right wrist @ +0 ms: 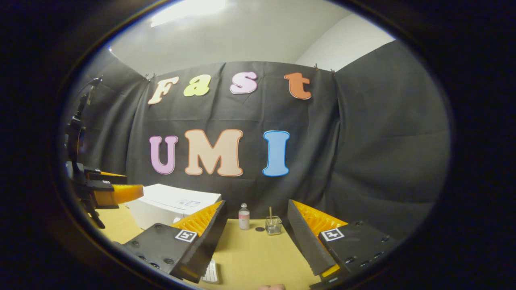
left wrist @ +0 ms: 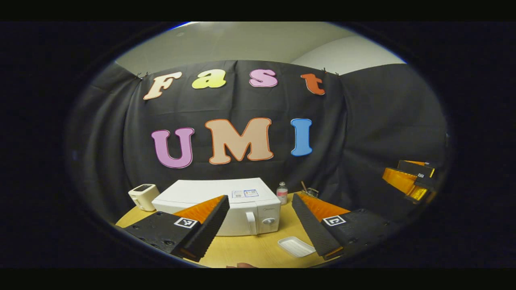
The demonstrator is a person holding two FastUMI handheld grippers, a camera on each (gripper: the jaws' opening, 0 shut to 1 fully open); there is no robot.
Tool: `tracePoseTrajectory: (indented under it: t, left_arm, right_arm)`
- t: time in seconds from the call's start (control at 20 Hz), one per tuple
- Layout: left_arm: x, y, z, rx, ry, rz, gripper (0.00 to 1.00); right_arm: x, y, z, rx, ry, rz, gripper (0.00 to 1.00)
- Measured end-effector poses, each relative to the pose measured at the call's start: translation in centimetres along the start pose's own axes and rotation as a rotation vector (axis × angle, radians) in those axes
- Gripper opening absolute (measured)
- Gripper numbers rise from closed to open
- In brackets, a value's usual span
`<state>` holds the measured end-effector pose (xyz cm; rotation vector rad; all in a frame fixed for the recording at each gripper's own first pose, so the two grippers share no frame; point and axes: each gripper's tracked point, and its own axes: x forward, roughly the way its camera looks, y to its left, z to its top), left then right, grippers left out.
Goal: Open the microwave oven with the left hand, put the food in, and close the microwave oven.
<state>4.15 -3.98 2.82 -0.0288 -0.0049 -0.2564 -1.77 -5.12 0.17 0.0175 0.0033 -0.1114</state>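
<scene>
Just microwave (left wrist: 242,205) beyond left tongs (left wrist: 260,225)

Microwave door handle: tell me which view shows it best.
The left gripper view: the door handle faces the camera between the open fingers, beside the dial. In the right gripper view the microwave sits obliquely and its front is hidden behind a finger.

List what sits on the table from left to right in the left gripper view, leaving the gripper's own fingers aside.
Toaster → microwave oven → small bottle → white tray, nearer the camera → small holder by the cloth.
</scene>
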Motion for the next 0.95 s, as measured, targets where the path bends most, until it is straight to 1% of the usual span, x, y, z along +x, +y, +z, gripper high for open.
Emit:
tracePoseTrajectory:
  t: [0.4, 0.7, 0.8, 0.85, 0.9, 0.95]
  left_arm:
    - [-0.9, -1.2, -0.2, -0.026, 0.011, 0.012, 0.97]
    - [-0.6, -1.6, -0.6, -0.031, 0.021, 0.002, 0.97]
    - [-0.4, -1.7, -1.1, -0.032, 0.033, 0.002, 0.97]
    - [-0.3, -1.6, -1.6, -0.035, 0.043, 0.002, 1.00]
    - [-0.2, -1.6, -1.4, -0.048, 0.037, 0.004, 0.98]
    - [-0.1, -1.7, -1.4, -0.064, 0.035, 0.003, 1.00]
  right_arm:
    - [-0.8, -0.6, 0.2, -0.007, -0.005, 0.014, 0.93]
    - [-1.1, -0.9, 0.2, -0.016, -0.006, 0.005, 0.93]
    - [-1.2, -1.5, 0.5, -0.011, -0.026, -0.012, 0.93]
    - [-1.3, -1.3, 0.0, -0.005, -0.009, -0.004, 0.92]
    - [-1.3, -1.0, -0.5, -0.007, 0.003, 0.002, 0.92]
    - [-1.3, -1.4, -0.4, -0.014, 0.003, -0.013, 0.93]
